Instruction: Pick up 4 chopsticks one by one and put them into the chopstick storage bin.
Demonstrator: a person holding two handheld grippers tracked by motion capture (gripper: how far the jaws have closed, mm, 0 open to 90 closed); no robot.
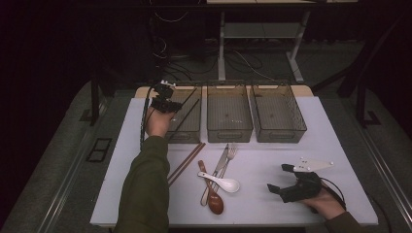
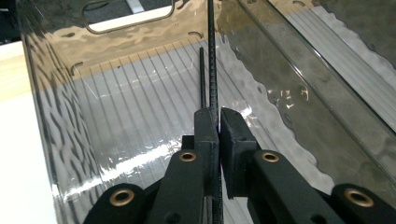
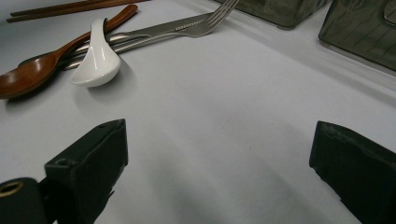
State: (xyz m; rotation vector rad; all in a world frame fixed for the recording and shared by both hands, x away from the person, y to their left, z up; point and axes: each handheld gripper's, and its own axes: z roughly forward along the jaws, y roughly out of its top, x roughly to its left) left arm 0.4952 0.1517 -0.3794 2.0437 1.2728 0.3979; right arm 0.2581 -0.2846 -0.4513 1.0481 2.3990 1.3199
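Left tool clamped on black chopsticks over the left bin, right tool idle and apart on the desk.

High view: left tool [image 1: 163, 99] is above the left bin [image 1: 190, 127] of 3 clear bins, black chopsticks [image 1: 187, 109] slanting into it; right tool [image 1: 287, 179] rests on the white desk [image 1: 272, 150] near its right corner; brown chopsticks [image 1: 186, 162], knife, fork, white spoon [image 1: 221, 182] and wooden spoon [image 1: 213, 194] lie mid-desk.
Left gripper view: jaws pinched together on the black chopsticks [image 2: 211, 70], which point into the bin [image 2: 140, 107].
Right gripper view: jaws wide apart, nothing between; white spoon [image 3: 95, 56] and wooden spoon [image 3: 32, 74] ahead at left.
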